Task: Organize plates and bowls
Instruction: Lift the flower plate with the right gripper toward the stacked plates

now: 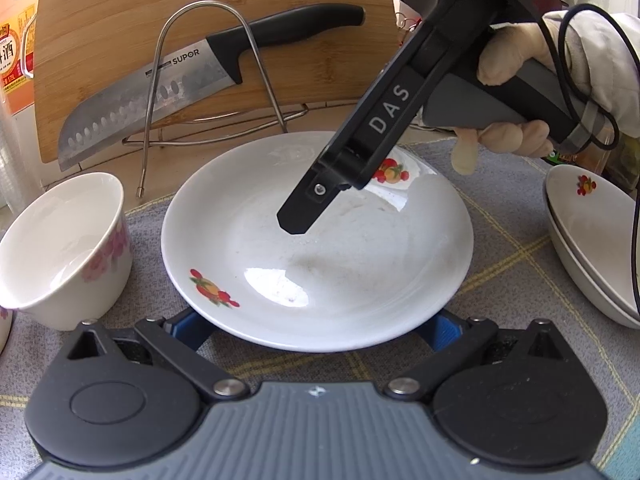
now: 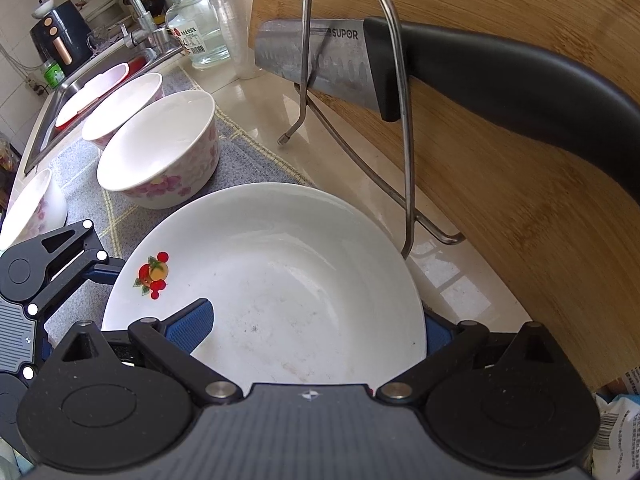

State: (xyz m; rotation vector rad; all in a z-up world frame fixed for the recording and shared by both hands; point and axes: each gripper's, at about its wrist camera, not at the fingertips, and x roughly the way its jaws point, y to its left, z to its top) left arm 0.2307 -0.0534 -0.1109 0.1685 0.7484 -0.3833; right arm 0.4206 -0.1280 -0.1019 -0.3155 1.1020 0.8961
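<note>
Left wrist view: a white plate (image 1: 316,240) with fruit motifs lies on a grey checked mat (image 1: 500,248) on the tabletop. The left gripper (image 1: 316,330) stands wide open, its blue pads to either side of the plate's near rim and partly hidden beneath it — contact cannot be judged. The right gripper (image 1: 294,224) reaches down from the upper right, held by a gloved hand (image 1: 516,92); its dark finger tip sits over the plate's middle. This view alone shows the stacked plates (image 1: 592,248) at the right edge, apart from the main plate, and a floral bowl (image 1: 64,248) just left of it.

Right wrist view: the same plate (image 2: 280,280) fills the centre. The right gripper (image 2: 316,328) straddles the plate's near rim, one blue pad (image 2: 192,320) lying on the inner surface and the other showing outside the rim at the right; whether the pads press the rim cannot be told. The left gripper (image 2: 44,280) appears at the left edge, beside the plate. Only this view shows a row of floral bowls (image 2: 160,152) leading back to the sink (image 2: 92,84) and faucet (image 2: 132,4).

Both views show a knife (image 1: 200,76) resting in a wire rack (image 1: 208,80) against a wooden cutting board (image 1: 120,12) behind the plate.
</note>
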